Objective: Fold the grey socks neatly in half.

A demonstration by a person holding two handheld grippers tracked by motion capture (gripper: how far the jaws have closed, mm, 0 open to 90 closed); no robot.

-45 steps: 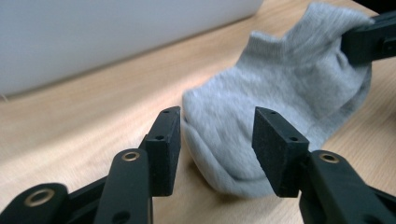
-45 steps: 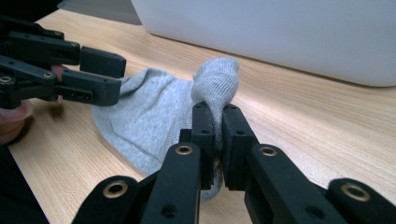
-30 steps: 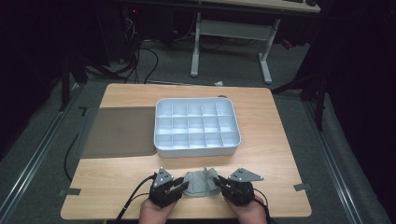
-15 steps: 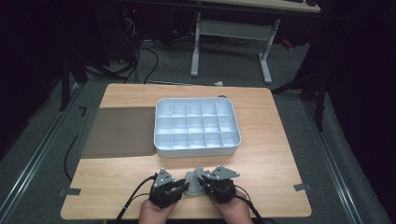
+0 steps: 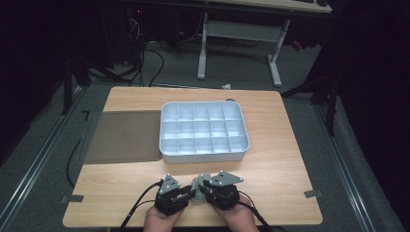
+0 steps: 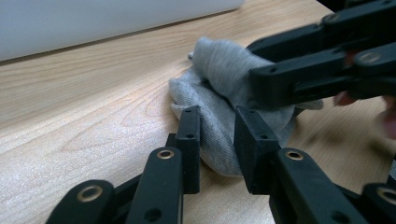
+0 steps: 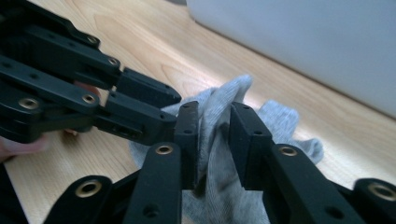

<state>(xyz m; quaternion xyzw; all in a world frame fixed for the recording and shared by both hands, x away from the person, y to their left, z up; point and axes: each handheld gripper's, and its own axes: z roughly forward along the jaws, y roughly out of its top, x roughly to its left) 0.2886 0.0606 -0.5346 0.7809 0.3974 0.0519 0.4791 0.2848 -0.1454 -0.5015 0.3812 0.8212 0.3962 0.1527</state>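
Near the table's (image 5: pixel 121 193) front edge, a bunched grey sock (image 5: pixel 198 183) lies between the two hands, short of the white compartment tray (image 5: pixel 204 155). Left gripper (image 6: pixel 217 148) has its jaws part open around a fold of the sock; whether the pads press it cannot be told. Right gripper (image 7: pixel 211 140) has just been opening its jaws, a ridge of the cloth standing between them, the pads seemingly not squeezing it. A grey mat (image 5: pixel 123 137) lies beside the tray. No brand, label or writing can be read anywhere.
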